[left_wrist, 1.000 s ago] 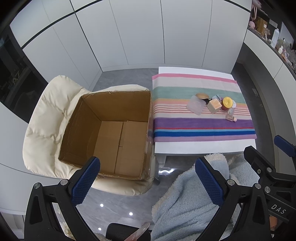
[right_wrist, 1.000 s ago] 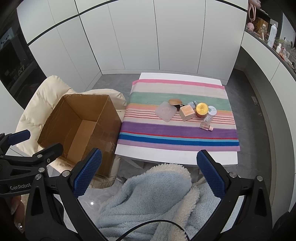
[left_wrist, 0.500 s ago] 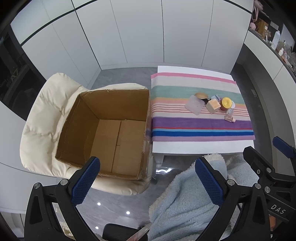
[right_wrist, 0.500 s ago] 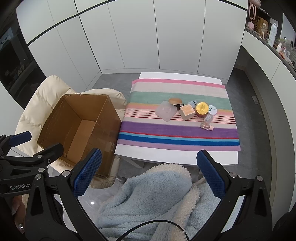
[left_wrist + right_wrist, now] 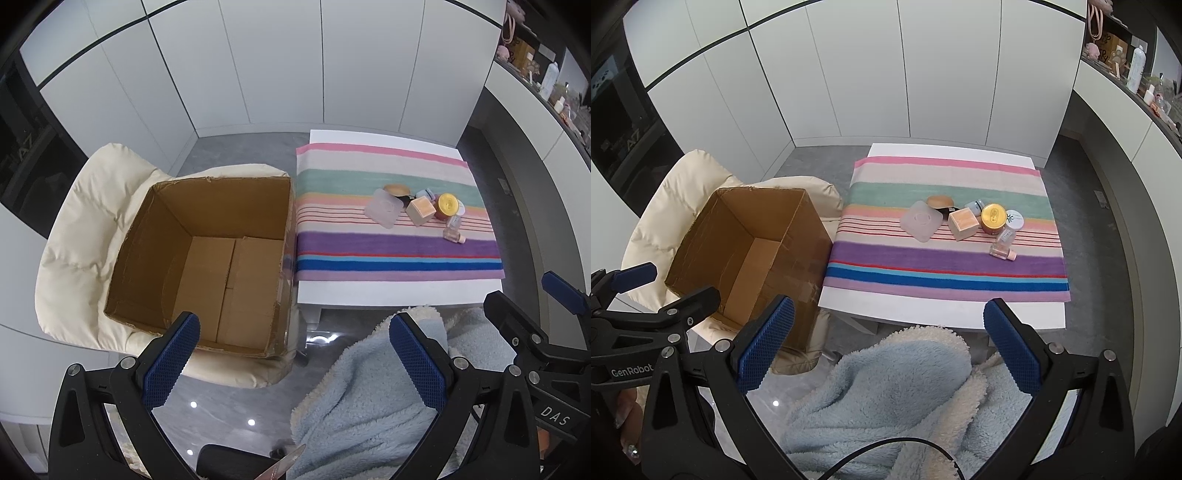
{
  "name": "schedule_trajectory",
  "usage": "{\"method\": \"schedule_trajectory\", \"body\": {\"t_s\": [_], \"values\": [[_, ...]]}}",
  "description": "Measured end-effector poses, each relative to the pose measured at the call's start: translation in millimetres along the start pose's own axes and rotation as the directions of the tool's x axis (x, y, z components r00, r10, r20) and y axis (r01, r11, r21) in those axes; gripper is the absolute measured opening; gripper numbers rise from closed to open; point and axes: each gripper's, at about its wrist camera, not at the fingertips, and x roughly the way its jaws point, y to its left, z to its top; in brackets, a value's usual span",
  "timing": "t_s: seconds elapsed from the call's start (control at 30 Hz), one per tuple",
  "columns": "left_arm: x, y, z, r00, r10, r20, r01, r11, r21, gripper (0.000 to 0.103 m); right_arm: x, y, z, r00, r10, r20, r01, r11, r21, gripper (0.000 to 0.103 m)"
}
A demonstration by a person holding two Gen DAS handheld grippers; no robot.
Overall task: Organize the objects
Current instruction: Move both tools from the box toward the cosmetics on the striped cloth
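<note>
Small items clustered mid-cloth on a low white table (image 5: 923, 310): frosted lid (image 5: 922, 220) at the cluster's left, touching a brown round piece (image 5: 939, 201) behind it; peach box (image 5: 964, 223) just right of the lid; gold-lidded jar (image 5: 993, 218) beside the box, a white-lidded jar (image 5: 1014, 219) against its right side, a pale blue jar (image 5: 975, 207) behind; two small bottles (image 5: 1003, 243) lying nearest the purple stripe. All resting on the striped cloth (image 5: 945, 266), none inside the carton. In the left view, the same cluster (image 5: 419, 211) far right of centre.

Left of the table, open carton (image 5: 207, 258), brown, nothing in it but its own folded bottom flaps, seated on a cream padded chair (image 5: 85, 236), one wall close against the table edge. Grey glossy floor below, white cabinet panels behind.

Nearer the cameras, pale blue fleece (image 5: 886, 398) bunched below the table's front edge, seen between both pairs of fingers.

Left gripper (image 5: 293, 363) spread wide, nothing between the blue pads (image 5: 171, 363), hanging over the carton's near corner and the fleece. Right gripper (image 5: 890, 345) likewise wide apart and holding nothing, facing the table's front edge. Each gripper visible at the margin of the other's view.
</note>
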Motion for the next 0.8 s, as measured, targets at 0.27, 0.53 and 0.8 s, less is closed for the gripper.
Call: {"method": "schedule_trajectory", "body": {"t_s": [0.27,0.53,0.8], "values": [[3,-13,2,1.0,-0.004,-0.001,0.004,1.0,0.017,0.103,0,-11,1,1.0,0.001,0.002,-0.001,1.0,0.004,0.103],[9,-36,3,0.999,-0.031,-0.024,0.032,0.999,0.036,0.103,0,-39,-1,1.0,-0.002,-0.001,0.002,1.0,0.017,0.103],[16,-71,5,0.998,-0.045,-0.042,0.048,0.997,0.065,0.103,2,-72,-6,1.0,0.0,-0.013,0.001,0.999,0.043,0.103]]}}
